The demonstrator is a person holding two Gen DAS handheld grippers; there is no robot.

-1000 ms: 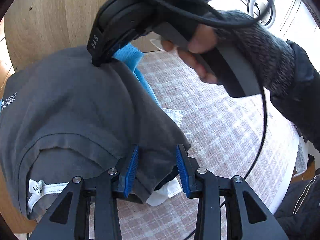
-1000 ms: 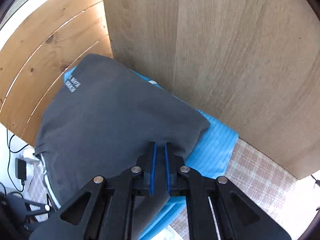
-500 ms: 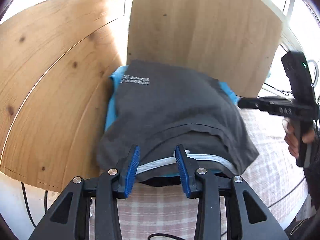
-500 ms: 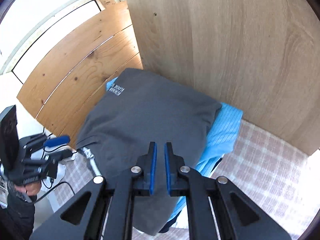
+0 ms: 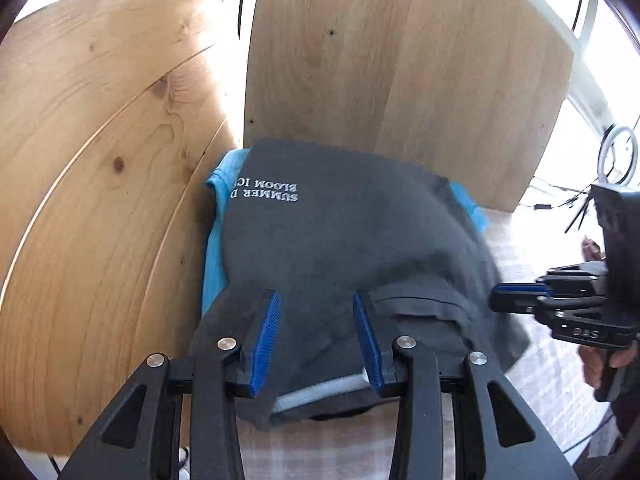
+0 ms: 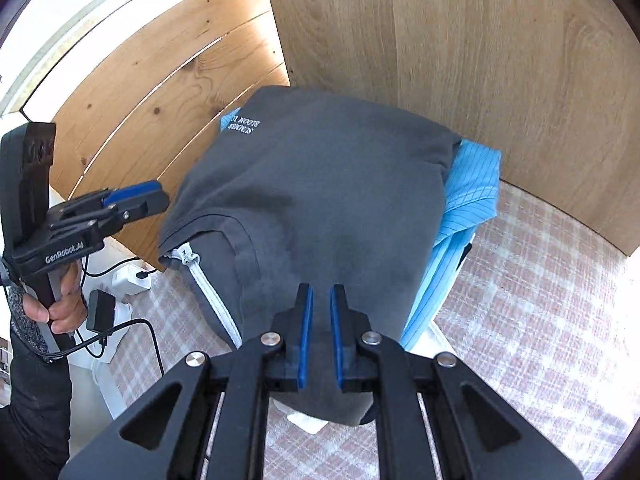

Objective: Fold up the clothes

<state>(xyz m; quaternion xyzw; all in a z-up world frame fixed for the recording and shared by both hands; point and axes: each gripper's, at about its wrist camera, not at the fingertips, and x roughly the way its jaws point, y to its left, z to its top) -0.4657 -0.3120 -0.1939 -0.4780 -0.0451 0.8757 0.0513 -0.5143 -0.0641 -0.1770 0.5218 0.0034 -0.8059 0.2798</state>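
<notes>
Checked cloth surface [image 6: 560, 280], backed by upright wooden panels [image 5: 400, 60]. Folded dark grey T-shirt [image 6: 328, 184] stacked on blue garment [image 6: 472, 200], pushed into the panel corner. Long axis running from near collar edge toward far printed end; lettering upside down in left wrist view. Left gripper [image 5: 316, 332]: jaws apart, above shirt, gripping nothing. Right gripper [image 6: 320, 332]: jaws nearly together, empty.

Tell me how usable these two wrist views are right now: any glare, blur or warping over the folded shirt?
Left wrist view: windows along the top and right are blown out, the right gripper and the grey shirt edge beside it are motion-smeared, the shirt print reads sharp. Right wrist view: glare at top left, checked cloth washed out at far right, wooden boards bowed by the fisheye, shirt evenly lit.
</notes>
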